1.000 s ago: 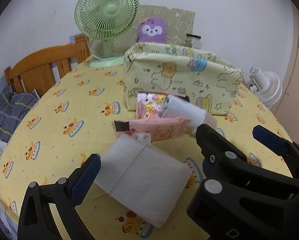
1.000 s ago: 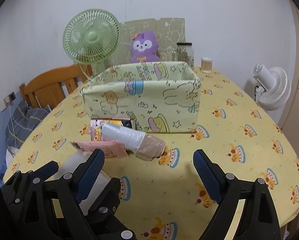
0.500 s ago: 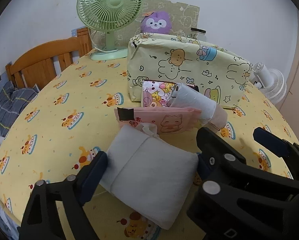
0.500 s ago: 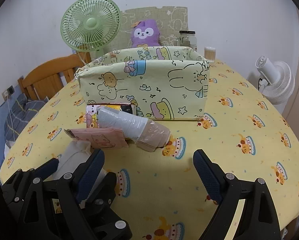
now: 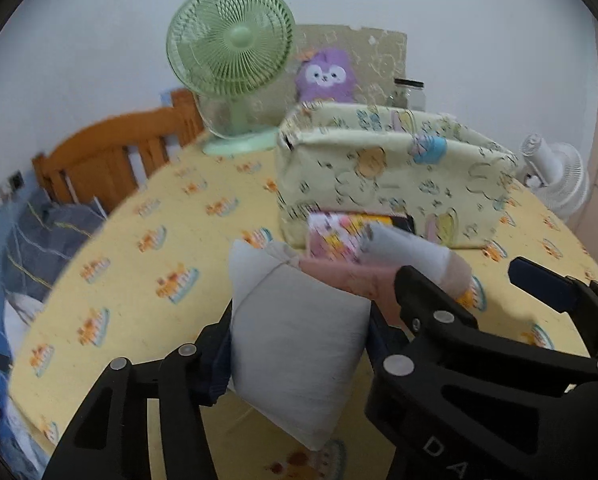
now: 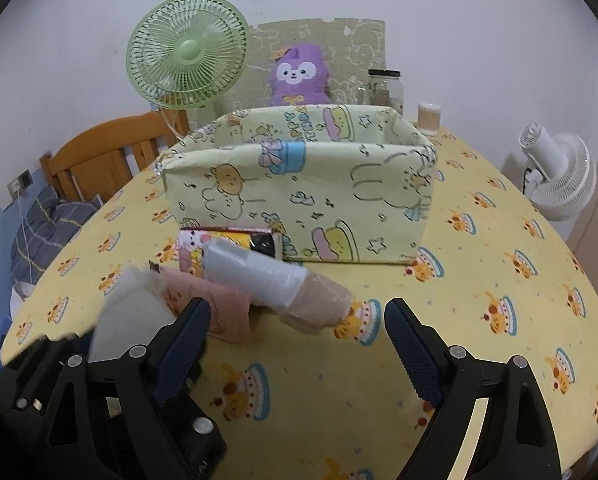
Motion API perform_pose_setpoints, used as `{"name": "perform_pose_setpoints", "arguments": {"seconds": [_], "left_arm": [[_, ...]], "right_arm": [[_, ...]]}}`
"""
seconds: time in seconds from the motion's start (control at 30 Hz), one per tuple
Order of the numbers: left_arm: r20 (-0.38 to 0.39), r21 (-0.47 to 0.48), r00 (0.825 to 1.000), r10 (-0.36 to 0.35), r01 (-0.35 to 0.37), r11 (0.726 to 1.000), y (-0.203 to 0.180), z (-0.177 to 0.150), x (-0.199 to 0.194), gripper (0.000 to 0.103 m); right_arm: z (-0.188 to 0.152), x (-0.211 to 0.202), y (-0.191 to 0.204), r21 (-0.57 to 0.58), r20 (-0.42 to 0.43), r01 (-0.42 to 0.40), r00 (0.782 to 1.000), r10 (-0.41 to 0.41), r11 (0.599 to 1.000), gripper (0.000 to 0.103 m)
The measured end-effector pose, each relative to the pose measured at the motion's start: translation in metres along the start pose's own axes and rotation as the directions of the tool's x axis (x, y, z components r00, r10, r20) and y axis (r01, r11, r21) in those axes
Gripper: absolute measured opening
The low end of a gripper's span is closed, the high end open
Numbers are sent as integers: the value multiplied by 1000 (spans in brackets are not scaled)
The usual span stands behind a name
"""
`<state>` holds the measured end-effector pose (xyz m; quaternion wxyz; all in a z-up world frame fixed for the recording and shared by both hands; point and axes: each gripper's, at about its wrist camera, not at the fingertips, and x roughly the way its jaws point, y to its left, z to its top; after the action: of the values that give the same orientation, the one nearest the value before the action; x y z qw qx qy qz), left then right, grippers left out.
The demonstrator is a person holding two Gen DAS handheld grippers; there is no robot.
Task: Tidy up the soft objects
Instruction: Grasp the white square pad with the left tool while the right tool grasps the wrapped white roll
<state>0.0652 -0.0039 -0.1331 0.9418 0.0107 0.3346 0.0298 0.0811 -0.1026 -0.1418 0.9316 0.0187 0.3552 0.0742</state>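
White pillow pack: soft, puffy, rectangular, matte white wrapper with a centre seam. Half a second ago it lay flat on the tablecloth between spread fingers; now it is pinched at both sides, tipped up on edge, its near corner just above the cloth. Blurred in both views.

Left gripper: black plastic frame, dark blue ribbed pads, jaws clenched on the white pillow pack.

Right gripper: same build, jaws released and wide apart over bare cloth, holding nothing; position matches the earlier frame.

Pink tissue packet: flat, glossy film, cartoon print, lying just beyond the pillow pack.

Rolled white bundle: cylindrical, crinkled clear plastic, beige right-hand end, resting across the pink packet.

Patterned packet: colourful, leaning at the box's near wall.

Storage box: open-topped, pale green cartoon-print paper covering, centre of table.

Tablecloth: yellow, cake motif.

Far edge: green mesh desk fan, purple plush toy, glass jar.
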Motion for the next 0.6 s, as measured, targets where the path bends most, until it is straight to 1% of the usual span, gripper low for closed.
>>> {"name": "perform_pose_setpoints", "arguments": {"seconds": [0.1, 0.3, 0.5, 0.57, 0.6], "left_arm": [[-4, -14, 1000, -10, 10, 1000, 3, 5, 5, 59], [-12, -22, 1000, -18, 18, 1000, 4, 11, 16, 59], [-24, -18, 1000, -12, 12, 1000, 4, 7, 20, 59], [-27, -15, 1000, -14, 13, 1000, 3, 6, 21, 59], [-27, -13, 1000, -13, 13, 1000, 3, 6, 20, 59]], "right_arm": [[6, 4, 0, 2, 2, -6, 1000, 6, 1000, 87], [13, 16, 3, -6, -11, -1, 1000, 1, 1000, 86], [13, 28, 4, -17, -35, -13, 999, 13, 1000, 85], [12, 30, 5, -16, -43, -26, 999, 25, 1000, 79], [12, 31, 4, -11, -50, -35, 998, 34, 999, 74]]}}
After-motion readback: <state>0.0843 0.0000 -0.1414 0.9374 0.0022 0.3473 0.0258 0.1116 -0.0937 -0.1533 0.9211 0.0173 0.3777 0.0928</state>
